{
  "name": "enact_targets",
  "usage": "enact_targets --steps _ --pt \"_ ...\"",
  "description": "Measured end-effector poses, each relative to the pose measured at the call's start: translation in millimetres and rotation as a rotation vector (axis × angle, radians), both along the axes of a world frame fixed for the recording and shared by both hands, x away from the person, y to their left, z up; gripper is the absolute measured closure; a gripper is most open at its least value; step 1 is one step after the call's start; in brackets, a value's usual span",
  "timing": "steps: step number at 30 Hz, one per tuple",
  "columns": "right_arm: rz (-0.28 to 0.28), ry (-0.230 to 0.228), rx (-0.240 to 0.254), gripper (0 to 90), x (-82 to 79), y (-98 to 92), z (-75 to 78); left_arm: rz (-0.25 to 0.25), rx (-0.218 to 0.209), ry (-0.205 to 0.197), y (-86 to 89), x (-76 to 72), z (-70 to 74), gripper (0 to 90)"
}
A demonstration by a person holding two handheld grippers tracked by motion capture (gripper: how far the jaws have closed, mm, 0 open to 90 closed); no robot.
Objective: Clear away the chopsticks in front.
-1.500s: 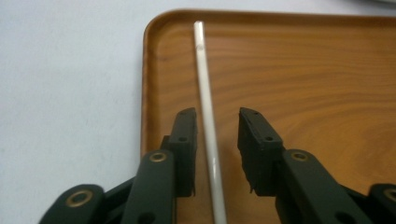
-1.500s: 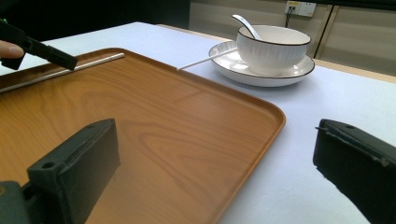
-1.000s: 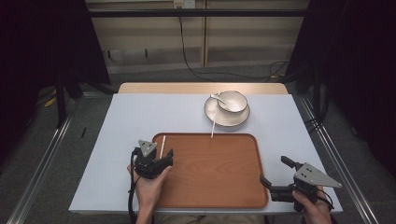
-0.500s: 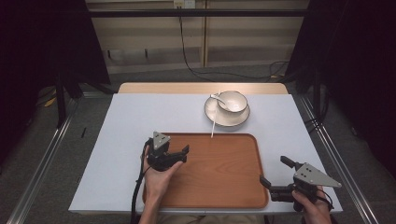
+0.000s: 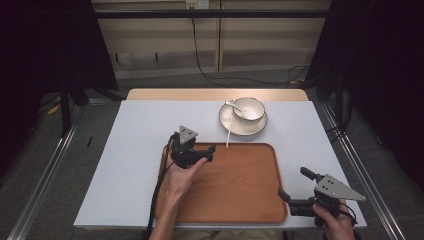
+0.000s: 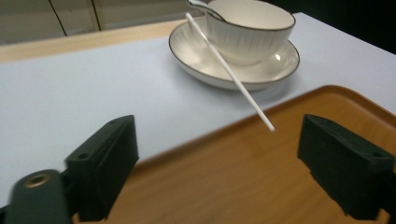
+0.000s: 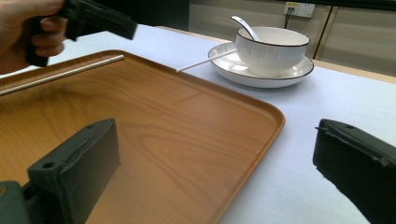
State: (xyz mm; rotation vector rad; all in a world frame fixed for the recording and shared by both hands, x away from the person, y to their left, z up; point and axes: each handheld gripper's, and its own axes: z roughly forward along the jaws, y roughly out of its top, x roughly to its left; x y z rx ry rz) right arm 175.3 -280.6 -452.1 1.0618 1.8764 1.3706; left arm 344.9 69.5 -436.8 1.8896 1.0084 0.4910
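A wooden tray lies at the table's front. Behind it a white bowl with a spoon stands on a saucer. One white chopstick leans from the saucer's rim toward the tray. A second chopstick lies flat on the tray by its left rim. My left gripper hovers over the tray's far left corner, open, aimed at the leaning chopstick; its jaws have just been closing a little with nothing between them. My right gripper rests open at the tray's front right corner.
A white sheet covers the table around the tray. Metal rails run along both sides of the table on the floor. Shelving and a dangling cable stand behind the far edge.
The left hand has carried its gripper right and away from me, from the tray's left rim to its far left corner. The right gripper has stayed put.
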Motion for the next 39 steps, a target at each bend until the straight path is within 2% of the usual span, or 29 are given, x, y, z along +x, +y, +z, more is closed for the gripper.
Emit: enact_targets --steps 2,3,5,9,10,12,13,15,17,20,23,28,30,35,39 --pt "-0.001 0.002 0.002 0.2 0.1 -0.5 0.0 -0.001 0.008 -0.027 -3.9 3.6 2.4 17.1" --pt "0.000 0.003 0.002 0.1 0.2 -0.6 -0.1 -0.005 0.013 -0.027 -6.2 6.7 3.8 17.4" --pt "0.000 0.002 0.001 0.1 0.5 -0.1 -0.4 -0.013 -0.005 -0.024 -9.7 13.8 5.5 17.8" --pt "0.003 0.000 0.001 0.1 0.2 0.1 -0.1 -0.023 0.015 -0.017 -19.2 27.5 8.3 21.2" --pt "0.004 0.001 0.001 0.2 0.0 -0.2 0.0 -0.033 0.022 -0.010 -22.1 29.1 8.8 21.6" --pt "0.012 0.000 0.006 0.2 0.1 -0.9 0.0 -0.044 0.018 -0.021 -26.3 31.7 8.6 22.8" --pt "0.007 -0.001 0.003 0.1 0.0 -1.1 0.1 -0.052 -0.001 -0.024 -28.5 32.9 8.0 25.0" --pt "0.002 0.001 0.005 0.2 0.3 -0.6 -0.2 -0.054 -0.007 -0.017 -33.5 36.6 6.4 26.7" --pt "0.006 0.002 0.004 0.1 0.3 0.1 -0.3 -0.067 0.000 -0.027 -38.9 40.2 4.6 28.7" --pt "0.013 0.003 0.006 0.1 0.0 -0.6 0.0 -0.077 0.004 -0.016 -44.7 46.3 4.1 30.3" --pt "0.009 0.001 0.005 0.1 0.2 -0.5 -0.2 -0.079 0.011 -0.025 -49.7 51.8 5.3 32.8" --pt "0.006 0.002 0.003 0.1 0.5 -0.4 -0.4 -0.092 0.019 -0.014 -56.5 63.0 7.2 37.0" --pt "0.009 0.003 0.005 0.1 0.2 -0.8 -0.3 -0.094 -0.001 -0.010 -59.9 68.2 6.1 37.3" --pt "0.013 0.000 0.002 0.1 0.7 0.0 -0.7 -0.115 0.025 -0.014 -67.3 76.9 4.2 39.5" --pt "0.020 0.005 -0.002 0.1 0.1 0.0 -0.8 -0.102 0.042 -0.005 -74.9 84.0 1.3 42.0"
